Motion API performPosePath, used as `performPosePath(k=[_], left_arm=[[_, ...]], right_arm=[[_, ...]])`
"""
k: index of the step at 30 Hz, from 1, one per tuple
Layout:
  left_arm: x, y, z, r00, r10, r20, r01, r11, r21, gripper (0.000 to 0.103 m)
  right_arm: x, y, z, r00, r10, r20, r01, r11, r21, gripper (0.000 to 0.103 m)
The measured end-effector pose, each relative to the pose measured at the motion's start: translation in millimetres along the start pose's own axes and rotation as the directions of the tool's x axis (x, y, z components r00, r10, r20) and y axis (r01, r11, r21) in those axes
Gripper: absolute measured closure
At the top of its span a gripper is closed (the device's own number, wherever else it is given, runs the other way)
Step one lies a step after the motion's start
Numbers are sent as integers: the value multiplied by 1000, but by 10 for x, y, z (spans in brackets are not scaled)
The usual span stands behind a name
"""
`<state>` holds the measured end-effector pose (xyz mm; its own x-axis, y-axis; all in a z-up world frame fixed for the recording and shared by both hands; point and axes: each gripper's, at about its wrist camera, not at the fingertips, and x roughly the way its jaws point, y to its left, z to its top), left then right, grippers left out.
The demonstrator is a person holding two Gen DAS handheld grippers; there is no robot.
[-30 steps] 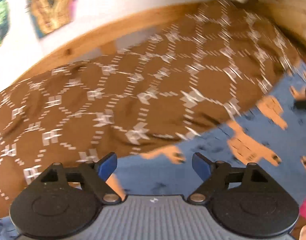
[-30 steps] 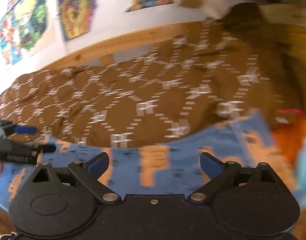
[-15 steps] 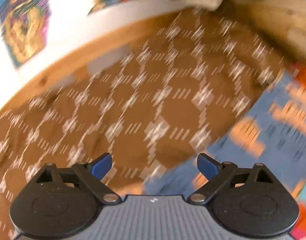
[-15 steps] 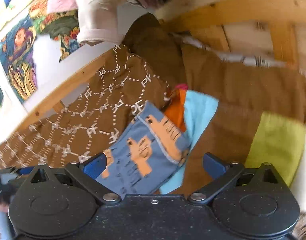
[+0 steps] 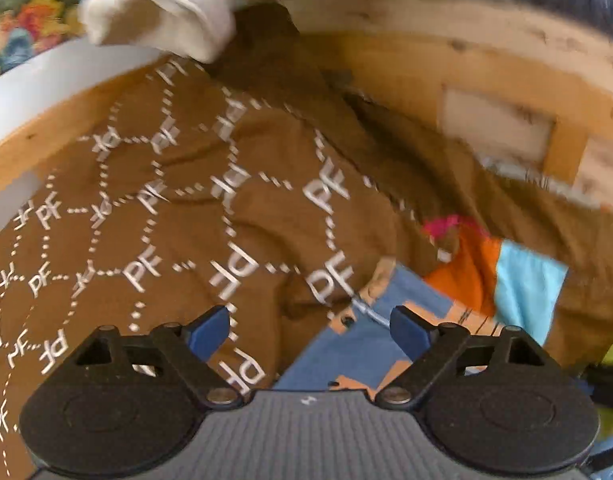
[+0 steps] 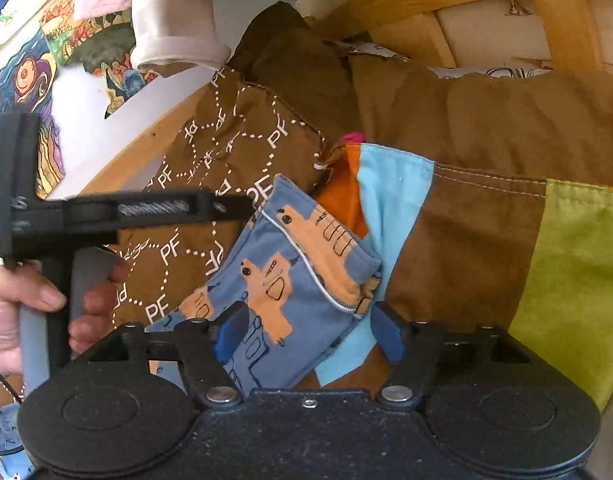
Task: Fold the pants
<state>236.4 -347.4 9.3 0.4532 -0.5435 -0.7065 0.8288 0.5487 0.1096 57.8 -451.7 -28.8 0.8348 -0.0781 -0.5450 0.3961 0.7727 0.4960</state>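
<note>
The pants (image 6: 290, 276) are small, blue with orange animal prints, and lie on a brown bedspread (image 6: 210, 148) with white "PF" marks. Their end with a white cord seam points away from me, toward the pillow. My right gripper (image 6: 306, 336) is open and low over that end, its blue pads either side of the cloth. My left gripper (image 5: 310, 334) is open, with the pants (image 5: 370, 344) between and just beyond its pads. In the right wrist view the left gripper (image 6: 106, 212) shows from the side, held by a hand (image 6: 22, 304).
A patchwork pillow (image 6: 486, 248) of orange, light blue, brown and green lies right of the pants. A wooden bed frame (image 6: 486, 8) runs behind. A white sleeve (image 5: 158, 12) hangs over the far rail. Colourful pictures (image 6: 22, 80) cover the wall at left.
Both grippers have swung right along the bed, from the spread-out pants to their end by the pillow. Both stay open.
</note>
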Motion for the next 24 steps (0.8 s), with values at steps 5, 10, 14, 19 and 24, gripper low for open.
performPosePath(k=[5,10,14,19,24], left_arm=[[291,46,-143,983,116,-144,-122,992,-34,4],[235,150,-209,983,109,-148,-124,988,-95,4],[62,162,-198,984,127,-124,-143,981,-132,6],[-160,229,-116,993,78,-87,-99,956,-276,7],[-246,237,34,996,-26,-88,-10,924,-382,11]], right_arm=[[17,-101,21,1000,-8,18,7,998,61,43],[38,-134,21,999,-23,35,20,996,89,45],[51,-176,19,998,-22,62,13,989,144,45],[75,-146,20,997,-39,69,30,992,126,53],[83,-81,31,990,-121,73,118,992,50,82]])
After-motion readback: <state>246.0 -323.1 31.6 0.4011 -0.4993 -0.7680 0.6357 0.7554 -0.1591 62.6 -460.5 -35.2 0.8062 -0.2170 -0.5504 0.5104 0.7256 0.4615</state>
